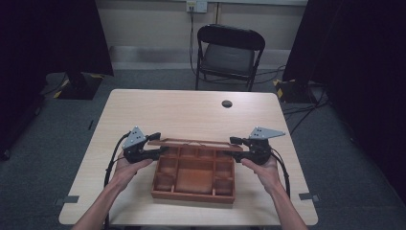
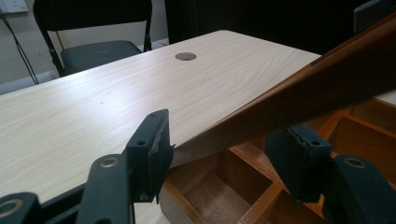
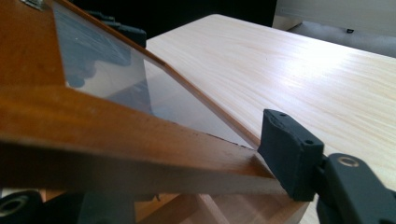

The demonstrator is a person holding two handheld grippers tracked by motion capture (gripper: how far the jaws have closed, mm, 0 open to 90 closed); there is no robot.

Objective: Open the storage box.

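Note:
A wooden box (image 1: 194, 184) with several compartments sits on the table's near half. Its hinged lid (image 1: 191, 143), a wooden frame around a clear pane (image 3: 140, 88), is raised off the box. My left gripper (image 1: 162, 144) is at the lid's left end. In the left gripper view its jaws stand on either side of the lid's frame (image 2: 299, 88), with one pad (image 2: 156, 140) against the corner. My right gripper (image 1: 235, 144) is at the lid's right end. One of its pads (image 3: 287, 154) touches the lid's corner (image 3: 224, 163); the other jaw is hidden under the frame.
The light wooden table (image 1: 191, 110) has a round cable hole (image 1: 227, 103) near its far edge. A black folding chair (image 1: 229, 52) stands behind the table. Cables run across the grey floor at the right, and dark curtains stand on both sides.

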